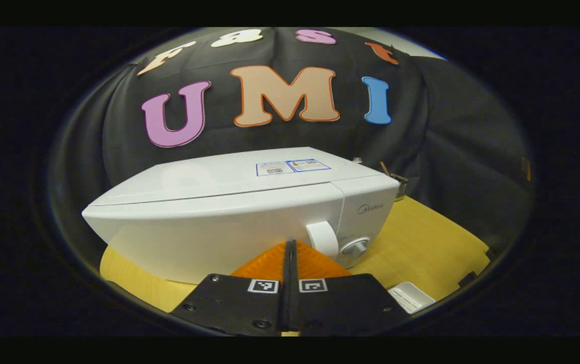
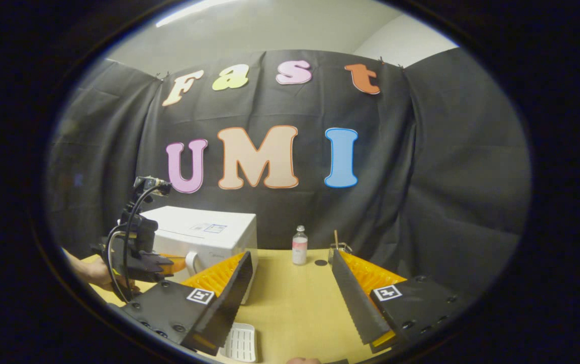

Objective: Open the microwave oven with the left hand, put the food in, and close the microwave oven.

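A white microwave point(image 1: 229, 212) stands on the yellow table point(image 1: 431, 237) with its door closed. Its white handle point(image 1: 322, 237) and a round knob point(image 1: 354, 247) sit at the right of the front. My left gripper point(image 1: 290, 243) is shut with nothing in it, a little short of the door and just left of the handle. In the right gripper view the microwave point(image 2: 209, 230) is at the left, and a hand holds the left gripper point(image 2: 171, 264) in front of it. My right gripper point(image 2: 290, 254) is open and empty above the table point(image 2: 290, 308).
A small white ridged tray point(image 2: 240, 343) lies on the table near me, also the tray point(image 1: 411, 297) at the lower right of the left gripper view. A small bottle point(image 2: 299, 246) and a dark round spot point(image 2: 321, 262) stand by the back cloth.
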The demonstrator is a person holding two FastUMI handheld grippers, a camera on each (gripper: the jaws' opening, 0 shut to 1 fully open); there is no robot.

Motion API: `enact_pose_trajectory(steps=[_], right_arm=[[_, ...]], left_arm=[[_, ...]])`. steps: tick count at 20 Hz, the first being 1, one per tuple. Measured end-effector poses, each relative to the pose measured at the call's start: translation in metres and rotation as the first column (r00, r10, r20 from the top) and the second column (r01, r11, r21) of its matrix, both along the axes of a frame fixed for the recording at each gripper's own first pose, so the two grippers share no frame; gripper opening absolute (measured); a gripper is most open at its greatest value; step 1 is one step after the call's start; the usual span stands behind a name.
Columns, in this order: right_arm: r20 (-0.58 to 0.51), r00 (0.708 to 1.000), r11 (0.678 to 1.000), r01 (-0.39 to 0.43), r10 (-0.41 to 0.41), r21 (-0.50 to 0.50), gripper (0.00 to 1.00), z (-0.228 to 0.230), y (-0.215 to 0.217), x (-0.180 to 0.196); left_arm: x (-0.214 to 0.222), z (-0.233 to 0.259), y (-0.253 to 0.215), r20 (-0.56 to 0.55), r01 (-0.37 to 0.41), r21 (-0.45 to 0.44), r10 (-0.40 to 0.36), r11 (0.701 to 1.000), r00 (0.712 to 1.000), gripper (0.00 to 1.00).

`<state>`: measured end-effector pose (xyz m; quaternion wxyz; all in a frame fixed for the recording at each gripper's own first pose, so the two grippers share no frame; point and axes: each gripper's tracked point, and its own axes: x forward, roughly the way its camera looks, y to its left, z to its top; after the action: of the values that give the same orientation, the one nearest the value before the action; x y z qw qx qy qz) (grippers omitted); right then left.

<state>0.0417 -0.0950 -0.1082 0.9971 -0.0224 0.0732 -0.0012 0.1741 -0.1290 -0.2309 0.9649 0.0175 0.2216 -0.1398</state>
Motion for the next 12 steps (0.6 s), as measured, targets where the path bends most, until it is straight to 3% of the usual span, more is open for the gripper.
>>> enact_pose_trajectory(steps=[2,3,8,12], right_arm=[[0.001,1.0,1.0,0.0,0.0,-0.003,0.92,0.0,0.001,0.001],[-0.002,1.0,1.0,-0.003,0.003,0.002,0.97,0.0,0.003,0.002],[0.019,1.0,1.0,-0.02,0.02,0.01,0.97,0.008,0.017,0.007],[0.003,0.999,0.999,-0.035,0.035,0.023,0.98,0.007,0.031,0.01]], left_arm=[[0.0,-0.001,0.0,-0.005,0.008,0.012,-0.008,1.0,1.0,0.01],[-0.001,-0.002,0.001,-0.013,0.016,0.021,-0.016,1.0,1.0,0.01],[-0.029,0.031,0.012,0.053,0.032,0.032,-0.034,0.999,0.998,0.01],[-0.059,0.083,0.035,0.132,0.003,-0.007,-0.002,1.0,0.991,0.02]])
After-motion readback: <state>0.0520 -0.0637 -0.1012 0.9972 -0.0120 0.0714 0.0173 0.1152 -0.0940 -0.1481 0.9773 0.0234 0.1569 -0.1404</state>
